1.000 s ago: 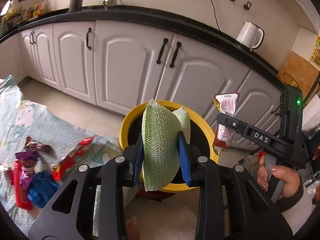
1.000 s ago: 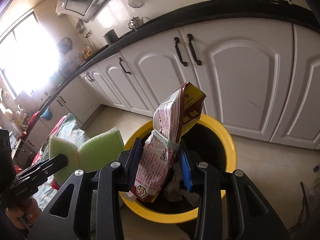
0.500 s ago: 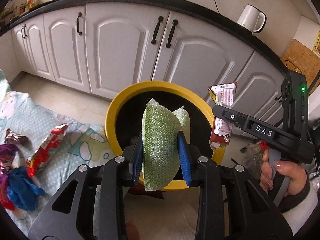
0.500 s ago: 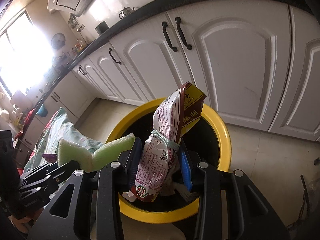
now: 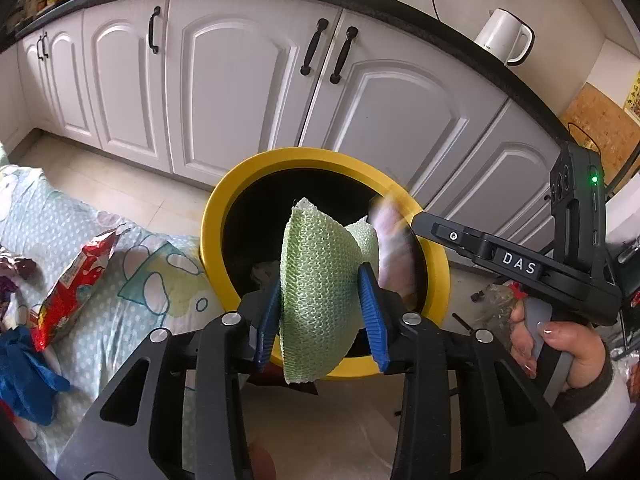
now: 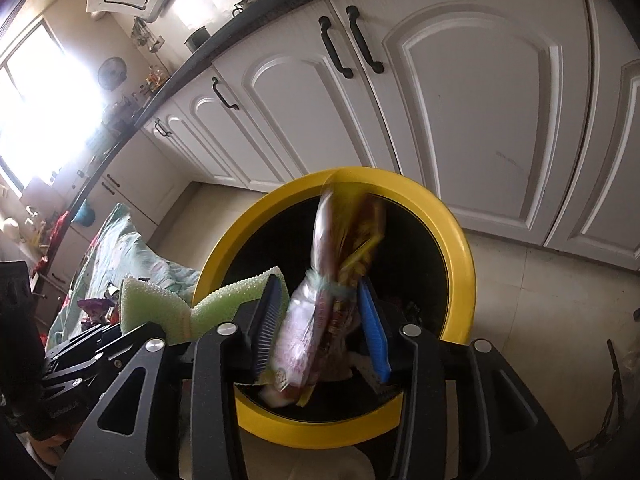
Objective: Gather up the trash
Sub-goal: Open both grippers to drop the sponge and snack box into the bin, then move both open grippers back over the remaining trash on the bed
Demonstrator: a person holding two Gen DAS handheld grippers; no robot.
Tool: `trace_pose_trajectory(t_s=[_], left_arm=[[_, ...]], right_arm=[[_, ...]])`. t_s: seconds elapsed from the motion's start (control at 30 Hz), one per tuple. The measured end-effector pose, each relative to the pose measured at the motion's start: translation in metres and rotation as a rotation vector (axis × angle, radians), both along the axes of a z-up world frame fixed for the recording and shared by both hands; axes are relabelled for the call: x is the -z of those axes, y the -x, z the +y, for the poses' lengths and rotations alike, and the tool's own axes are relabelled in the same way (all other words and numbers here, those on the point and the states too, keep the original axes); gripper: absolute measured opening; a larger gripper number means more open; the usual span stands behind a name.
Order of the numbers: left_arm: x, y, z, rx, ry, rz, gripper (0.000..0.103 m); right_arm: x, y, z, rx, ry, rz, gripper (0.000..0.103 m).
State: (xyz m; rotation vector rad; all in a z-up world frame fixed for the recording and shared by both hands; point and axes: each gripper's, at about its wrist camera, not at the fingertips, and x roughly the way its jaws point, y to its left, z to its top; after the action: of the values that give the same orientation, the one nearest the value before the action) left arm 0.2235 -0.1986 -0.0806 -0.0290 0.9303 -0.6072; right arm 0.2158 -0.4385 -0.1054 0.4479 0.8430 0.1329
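Observation:
Over the yellow-rimmed black bin (image 5: pixel 208 236) (image 6: pixel 460 248) my left gripper (image 5: pixel 320 280) has its blue pads still against a folded green sponge (image 5: pixel 316 312) (image 6: pixel 156 308) while the jaws are opening. My right gripper (image 6: pixel 320 284) is opening too. The snack packet (image 6: pixel 316 320) between its pads is blurred and sliding down into the bin, free of the pads. In the left wrist view the right gripper (image 5: pixel 420 220) reaches over the bin's right rim, with the blurred packet (image 5: pixel 392 248) beside its tip. A person's hand (image 5: pixel 560 344) holds its handle.
A patterned cloth (image 5: pixel 132 264) lies left of the bin with a red wrapper (image 5: pixel 72 292), a blue item (image 5: pixel 20 380) and other wrappers on it. White cabinets (image 5: pixel 240 80) stand close behind the bin. A white kettle (image 5: pixel 504 40) sits on the counter.
Both grippers have come lower over the bin. The right jaws have widened and the packet has slipped from upright to falling. The left jaws have widened slightly around the sponge.

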Motion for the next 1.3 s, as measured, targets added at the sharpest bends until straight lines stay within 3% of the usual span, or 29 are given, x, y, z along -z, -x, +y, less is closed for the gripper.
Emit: trace_pose_trajectory(t_s=[0.33, 0.43, 0.5, 0.8, 1.3], left_arm=[[-0.015, 0.005, 0.014, -0.043, 0.036, -0.019, 0.074], [-0.025, 0.012, 0.023, -0.08, 0.034, -0.058, 0.088], [-0.034, 0.017, 0.031, -0.114, 0.022, -0.098, 0.092], [-0.06, 0.035, 0.069, -0.233, -0.016, -0.218, 0.092], [-0.078, 0.047, 0.141, -0.39, 0.029, -0.264, 0.092]], right_arm=[[-0.014, 0.009, -0.009, 0.065, 0.041, -0.038, 0.059], [-0.021, 0.015, -0.007, 0.079, 0.061, -0.067, 0.065], [-0.028, 0.018, -0.004, 0.077, 0.072, -0.089, 0.067], [-0.057, 0.03, 0.023, 0.021, 0.074, -0.174, 0.072], [-0.087, 0.037, 0.08, -0.108, 0.104, -0.245, 0.074]])
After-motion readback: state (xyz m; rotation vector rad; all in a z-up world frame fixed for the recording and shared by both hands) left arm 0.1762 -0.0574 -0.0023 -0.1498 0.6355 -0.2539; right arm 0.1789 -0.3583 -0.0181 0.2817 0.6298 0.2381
